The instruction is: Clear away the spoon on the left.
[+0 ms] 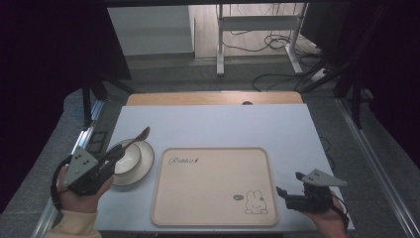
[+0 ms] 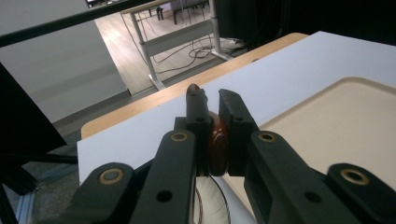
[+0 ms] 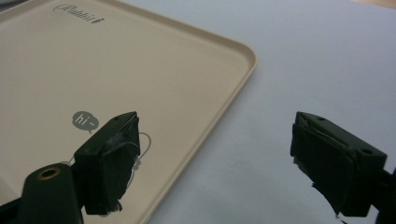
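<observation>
My left gripper [image 1: 120, 151] pinches the brown rim of a bowl [image 1: 130, 157], tilted up on a plate [image 1: 144, 166] left of the tray [image 1: 213, 186]; my right gripper [image 3: 212, 161] hangs spread over the tray's corner

Left gripper [image 1: 117, 154] held low at the left side, carried in the left hand [image 1: 79, 196] with a pale sleeve cuff at the wrist; grey three-cornered plate on top, jaws pointing forward and to the right. In the left gripper view [image 2: 212, 109], jaws drawn close together, clamped on something brown between the pads. Right gripper [image 1: 288, 185] held at the right side in the right hand [image 1: 329, 220], jaws pointing left. In the right gripper view [image 3: 224, 161], jaws spread wide apart, nothing between them.
</observation>
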The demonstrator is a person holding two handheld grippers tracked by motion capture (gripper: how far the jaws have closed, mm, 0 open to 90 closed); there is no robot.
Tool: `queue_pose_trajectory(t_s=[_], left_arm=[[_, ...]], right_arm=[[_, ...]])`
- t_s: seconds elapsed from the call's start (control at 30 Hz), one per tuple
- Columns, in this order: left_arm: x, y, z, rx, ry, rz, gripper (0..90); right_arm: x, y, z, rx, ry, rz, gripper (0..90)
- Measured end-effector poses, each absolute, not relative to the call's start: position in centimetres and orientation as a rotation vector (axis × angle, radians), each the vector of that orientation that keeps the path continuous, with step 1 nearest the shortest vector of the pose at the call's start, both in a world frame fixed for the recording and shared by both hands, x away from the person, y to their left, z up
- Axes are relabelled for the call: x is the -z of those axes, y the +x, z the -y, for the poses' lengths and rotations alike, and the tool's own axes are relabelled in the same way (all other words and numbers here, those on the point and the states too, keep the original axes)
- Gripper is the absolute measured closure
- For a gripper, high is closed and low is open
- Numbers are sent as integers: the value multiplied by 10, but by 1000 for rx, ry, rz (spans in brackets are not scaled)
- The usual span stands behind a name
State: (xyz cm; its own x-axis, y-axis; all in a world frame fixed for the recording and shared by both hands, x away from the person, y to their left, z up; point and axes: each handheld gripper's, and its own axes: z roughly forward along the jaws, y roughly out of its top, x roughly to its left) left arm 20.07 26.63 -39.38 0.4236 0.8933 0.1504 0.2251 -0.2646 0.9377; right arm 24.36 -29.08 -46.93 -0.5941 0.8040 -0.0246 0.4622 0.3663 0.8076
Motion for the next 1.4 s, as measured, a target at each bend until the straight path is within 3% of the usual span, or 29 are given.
queue_pose_trajectory(t_s=[1.4], left_arm=[[410, 216, -219, -807, 1871, -876, 844]], right_arm=[[470, 244, 291, -1093, 1101, -2217, 162]])
